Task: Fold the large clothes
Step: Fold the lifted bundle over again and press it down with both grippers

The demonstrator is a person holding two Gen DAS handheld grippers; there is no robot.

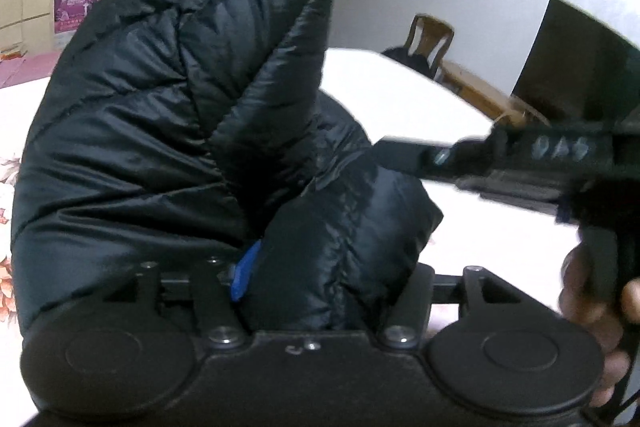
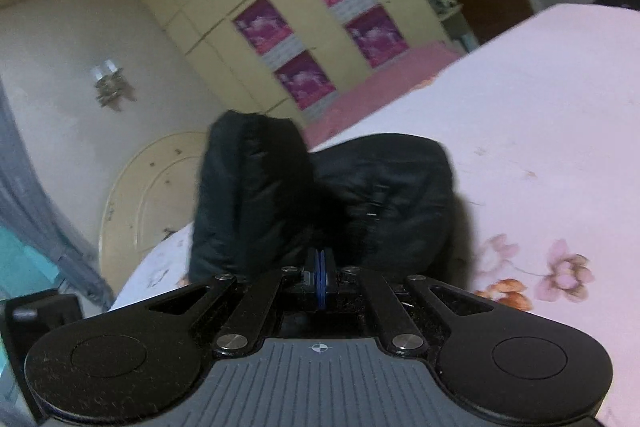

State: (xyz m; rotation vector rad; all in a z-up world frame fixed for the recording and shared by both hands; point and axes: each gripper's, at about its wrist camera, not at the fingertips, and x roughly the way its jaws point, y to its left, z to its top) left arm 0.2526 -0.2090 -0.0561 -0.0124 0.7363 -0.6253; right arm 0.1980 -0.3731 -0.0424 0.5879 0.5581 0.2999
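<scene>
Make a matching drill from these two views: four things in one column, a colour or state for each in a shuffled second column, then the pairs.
1 jacket
2 posters
3 right tongs
4 chair

a shut
b wooden, beyond the bed
c black, bunched up
d purple, on cupboard doors

Pairs: 1-c, 2-d, 3-a, 4-b
</scene>
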